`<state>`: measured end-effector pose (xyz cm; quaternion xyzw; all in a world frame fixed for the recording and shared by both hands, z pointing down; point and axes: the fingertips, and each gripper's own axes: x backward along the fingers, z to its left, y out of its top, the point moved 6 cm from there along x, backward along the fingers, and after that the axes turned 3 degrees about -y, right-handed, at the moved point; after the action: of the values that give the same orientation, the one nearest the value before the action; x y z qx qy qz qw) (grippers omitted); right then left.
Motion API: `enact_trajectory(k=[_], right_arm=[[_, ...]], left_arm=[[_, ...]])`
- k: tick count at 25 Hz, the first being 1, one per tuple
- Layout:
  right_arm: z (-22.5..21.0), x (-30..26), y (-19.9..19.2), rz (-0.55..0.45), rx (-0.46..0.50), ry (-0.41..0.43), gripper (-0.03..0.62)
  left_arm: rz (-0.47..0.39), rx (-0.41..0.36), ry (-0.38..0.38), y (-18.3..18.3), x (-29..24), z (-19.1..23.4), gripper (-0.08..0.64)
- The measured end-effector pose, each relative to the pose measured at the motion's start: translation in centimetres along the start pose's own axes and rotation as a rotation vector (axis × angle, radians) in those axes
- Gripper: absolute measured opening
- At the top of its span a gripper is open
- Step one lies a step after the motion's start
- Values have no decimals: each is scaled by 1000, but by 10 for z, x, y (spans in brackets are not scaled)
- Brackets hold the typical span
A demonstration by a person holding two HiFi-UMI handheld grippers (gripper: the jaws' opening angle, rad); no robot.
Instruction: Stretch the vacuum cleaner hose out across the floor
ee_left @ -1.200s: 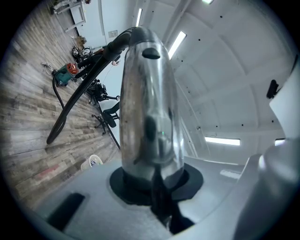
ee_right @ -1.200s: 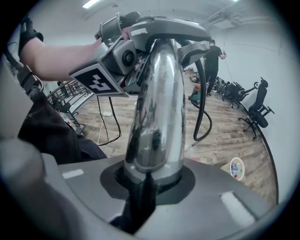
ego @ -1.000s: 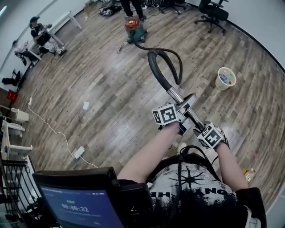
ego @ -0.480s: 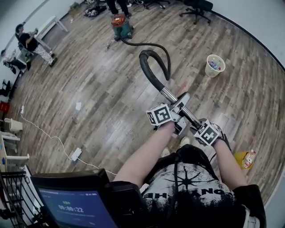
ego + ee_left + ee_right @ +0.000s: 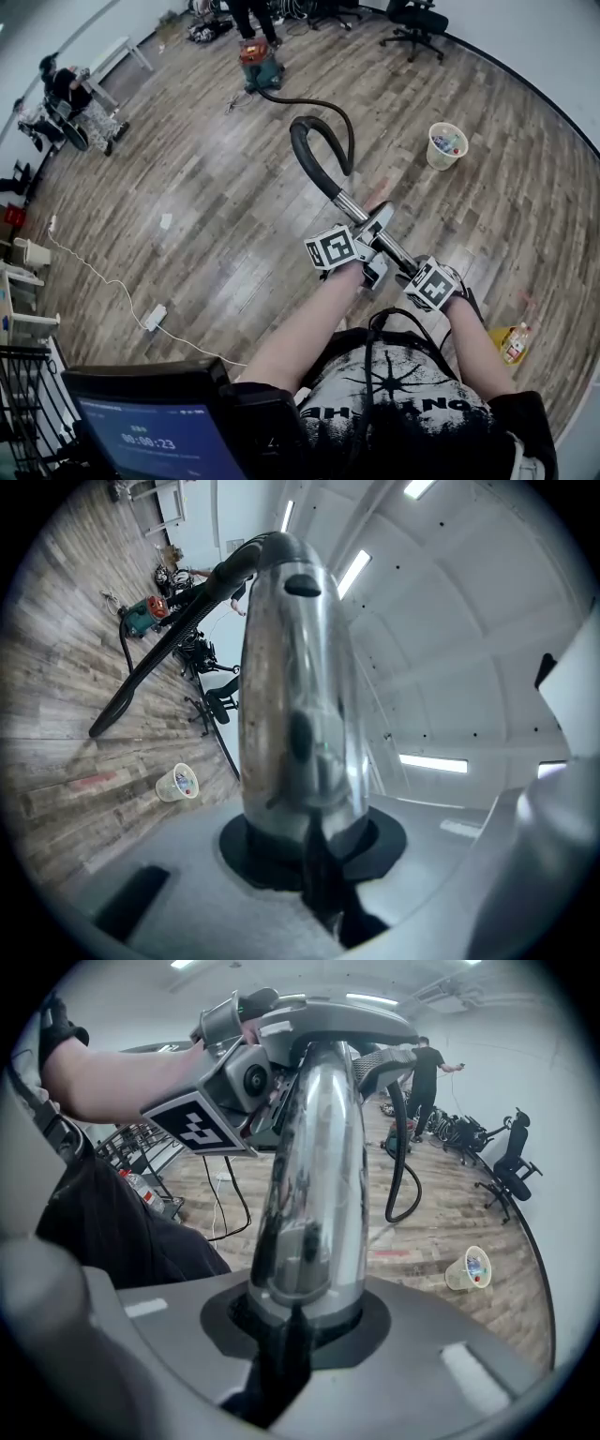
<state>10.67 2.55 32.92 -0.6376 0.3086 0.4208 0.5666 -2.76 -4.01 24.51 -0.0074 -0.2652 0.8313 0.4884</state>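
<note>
Clamping tight, the left tool (image 5: 309,850) has its jaws pinched on the chrome wand (image 5: 295,696), and the right tool (image 5: 300,1321) pinches the same wand further down, closer to the person, right of centre in the head view. From the wand's upper end the black hose (image 5: 317,150) arches into a loop over the wooden floor (image 5: 206,216), then runs up-frame to the vacuum cleaner (image 5: 259,64) at top centre. A pale bin (image 5: 446,145) stands at upper right, well apart from the hose.

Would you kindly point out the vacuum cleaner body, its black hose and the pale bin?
vacuum cleaner body (image 5: 260,64), head view, canister middle.
black hose (image 5: 309,164), head view, raised bend.
pale bin (image 5: 437,159), head view, outer wall.
</note>
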Motion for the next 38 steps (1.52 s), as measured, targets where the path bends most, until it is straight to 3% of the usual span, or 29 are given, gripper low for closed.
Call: enact_trajectory(k=[10,16,29,38], right_arm=[[0,54,-108,9,62,50,74],[14,68,-149,-2,81,89,74],[58,87,-181,-39,64,76,74],[127,80,-179,-29,64,38,74]], left_arm=[[-72,2,45,-105,-30,-41,60],[-90,-1,80,-148,-30,-56,60],[-52,-15,99,-190,-10,-88,60],[-42,-7,123,-203,54,-107,60]])
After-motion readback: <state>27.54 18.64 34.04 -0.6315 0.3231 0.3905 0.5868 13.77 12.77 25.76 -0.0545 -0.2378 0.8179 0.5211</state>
